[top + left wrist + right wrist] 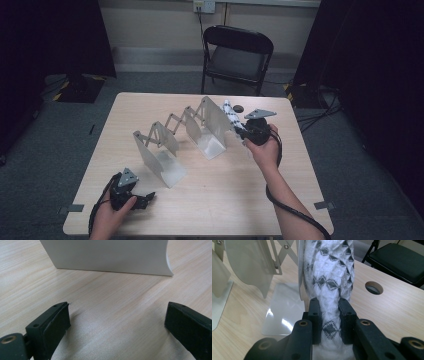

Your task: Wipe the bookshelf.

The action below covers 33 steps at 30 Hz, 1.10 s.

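Observation:
An expanding metal rack with flat plates and a scissor link stands across the middle of the table. My right gripper is shut on a rolled white cloth with black diamond marks, held against the outer side of the rack's far right plate. The cloth rises from the jaws along that plate. My left gripper sits low near the table's front left, open with nothing between its fingers, facing the nearest plate.
A black folding chair stands behind the table. A round hole sits in the tabletop near the far right edge. Dark curtains hang at both sides. Cables trail from both grippers.

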Available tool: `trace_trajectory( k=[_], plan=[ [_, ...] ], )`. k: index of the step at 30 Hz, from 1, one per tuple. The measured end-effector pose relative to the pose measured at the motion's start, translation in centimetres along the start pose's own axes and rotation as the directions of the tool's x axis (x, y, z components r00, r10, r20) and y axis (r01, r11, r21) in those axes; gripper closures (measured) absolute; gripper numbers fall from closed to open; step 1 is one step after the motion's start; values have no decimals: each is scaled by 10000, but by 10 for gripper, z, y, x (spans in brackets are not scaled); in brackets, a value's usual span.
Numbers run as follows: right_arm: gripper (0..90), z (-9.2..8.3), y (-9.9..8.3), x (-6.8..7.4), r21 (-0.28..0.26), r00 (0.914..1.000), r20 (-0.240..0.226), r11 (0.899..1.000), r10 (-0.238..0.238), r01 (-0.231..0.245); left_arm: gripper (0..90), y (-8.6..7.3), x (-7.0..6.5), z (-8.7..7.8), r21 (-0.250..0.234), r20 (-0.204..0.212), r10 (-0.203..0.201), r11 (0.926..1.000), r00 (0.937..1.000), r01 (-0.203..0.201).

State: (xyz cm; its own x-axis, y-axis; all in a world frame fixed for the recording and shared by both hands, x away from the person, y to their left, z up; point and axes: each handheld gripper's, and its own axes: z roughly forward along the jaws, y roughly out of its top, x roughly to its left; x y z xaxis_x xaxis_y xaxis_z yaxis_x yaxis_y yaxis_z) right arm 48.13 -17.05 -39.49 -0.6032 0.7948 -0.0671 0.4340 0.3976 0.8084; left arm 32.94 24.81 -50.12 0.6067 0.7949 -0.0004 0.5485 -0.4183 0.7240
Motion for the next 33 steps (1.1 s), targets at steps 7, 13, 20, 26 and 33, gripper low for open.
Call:
trace_trajectory(
  k=[7, 13, 20, 26, 33],
  plan=[
    [756, 6, -6, 8, 224, 9994, -183, 9993, -280, 284, 58, 0, 0, 0, 5, 1, 4, 10000, 10000, -4],
    [755, 15, -16, 9, 421, 9991, -321, 9987, -287, 300, 58, 0, 0, 0, 3, 0, 11, 10000, 10000, -11],
    [755, 29, -32, 11, 610, 9987, -482, 9980, -142, 171, 57, 0, 0, 0, 10, 5, 14, 10000, 10000, -14],
    [754, 46, -49, 14, 941, 9972, -751, 9955, -29, 99, 56, 0, 0, 0, 7, 6, 12, 10000, 10000, -12],
    [752, 58, -63, 14, 1221, 9962, -866, 9925, 127, -21, 56, 0, 0, 0, 6, 5, 10, 10000, 10000, -10]
  ],
)
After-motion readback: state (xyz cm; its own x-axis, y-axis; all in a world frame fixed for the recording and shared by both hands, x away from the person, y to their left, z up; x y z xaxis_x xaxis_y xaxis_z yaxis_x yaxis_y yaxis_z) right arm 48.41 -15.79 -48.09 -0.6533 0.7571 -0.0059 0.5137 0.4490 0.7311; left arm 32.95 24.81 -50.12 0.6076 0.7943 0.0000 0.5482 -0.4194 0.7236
